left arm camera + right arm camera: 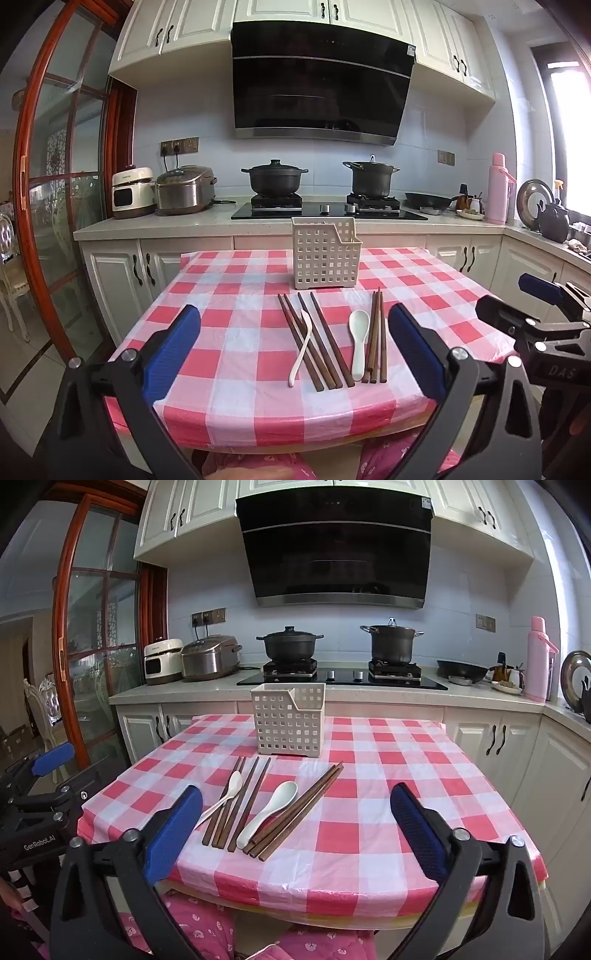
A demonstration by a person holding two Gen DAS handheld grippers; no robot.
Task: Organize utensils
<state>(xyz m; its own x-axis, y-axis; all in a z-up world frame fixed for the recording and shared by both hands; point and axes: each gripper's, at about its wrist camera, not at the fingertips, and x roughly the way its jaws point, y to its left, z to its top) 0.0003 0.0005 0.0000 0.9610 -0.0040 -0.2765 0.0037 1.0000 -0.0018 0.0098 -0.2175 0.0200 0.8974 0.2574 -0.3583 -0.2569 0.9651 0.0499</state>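
1. Left wrist view: your left gripper (pixel 293 347) is wide open and holds nothing. It hangs over the near edge of the table (pixel 436 280), above the checked cloth.
2. The utensils lie right between its blue pads (pixel 171 352). On the left is a bunch of brown chopsticks (pixel 314 339) with a thin white spoon (pixel 303 347) on top of them. To the right lies a fatter white spoon (pixel 359 343), and beside it a second bunch of chopsticks (pixel 377 336).
3. All of them point away from you, toward the white basket (pixel 325 254) standing near the far edge. Their long way runs the same way your fingers point.
4. Your right gripper (pixel 532 310) shows at the right side, off the table's right edge.
5. Right wrist view: your right gripper (pixel 295 827) is wide open too, and empty. It also sits at the near edge.
6. Here the utensils lie to the left of the middle. The left pad (pixel 173 830) is just beside the thin spoon's (pixel 225 794) handle. The fat spoon (pixel 271 806) and the right chopstick bunch (pixel 299 808) slant up and to the right.
7. The basket (pixel 288 718) is behind them, and your left gripper (pixel 48 771) sits off the left edge.
8. I think your left gripper is lined up better. To pinch one, you would turn your hand so the pads close across the sticks.
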